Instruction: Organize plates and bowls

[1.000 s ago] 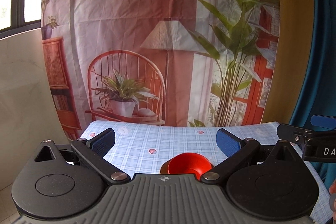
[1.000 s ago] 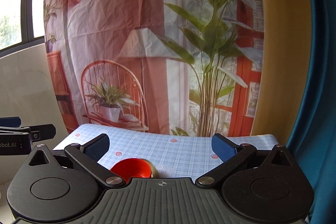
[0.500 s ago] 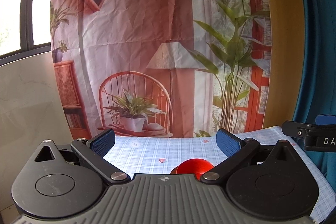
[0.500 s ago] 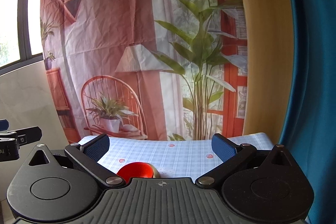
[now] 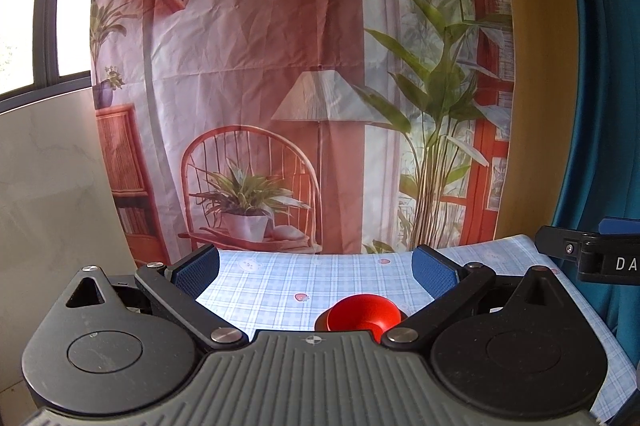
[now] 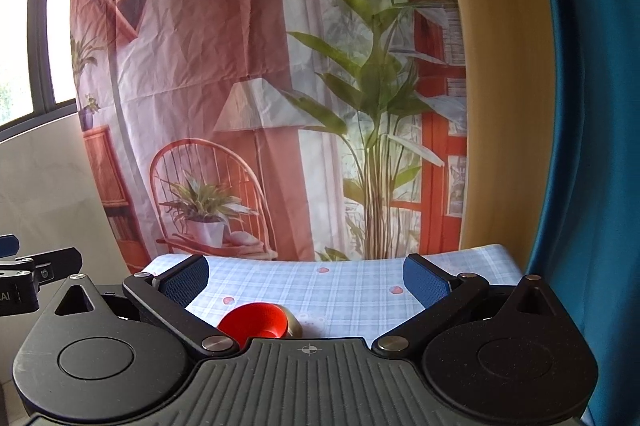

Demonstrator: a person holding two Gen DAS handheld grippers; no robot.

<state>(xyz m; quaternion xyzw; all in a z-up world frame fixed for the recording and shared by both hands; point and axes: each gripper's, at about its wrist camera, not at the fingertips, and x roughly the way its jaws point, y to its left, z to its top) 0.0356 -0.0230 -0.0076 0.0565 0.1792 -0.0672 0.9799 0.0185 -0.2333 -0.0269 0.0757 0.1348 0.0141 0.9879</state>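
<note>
Left gripper [image 5: 316, 268] and right gripper [image 6: 306, 276], both spread wide and empty, above a checked tablecloth [image 6: 352, 290]. A red bowl [image 5: 362, 314] rests on it, with a gold-coloured piece just behind.

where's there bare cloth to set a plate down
Free: the checked tablecloth between the red bowl and the backdrop, and to the bowl's right toward the blue curtain. Crowded only around the bowl, partly hidden.

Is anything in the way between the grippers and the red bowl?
Nothing visible is. The red bowl sits upside down on the checked tablecloth, low between the open left gripper fingers. The open right gripper sees it lower left, with only bare cloth around. Each gripper's own body hides the bowl's near edge.
</note>
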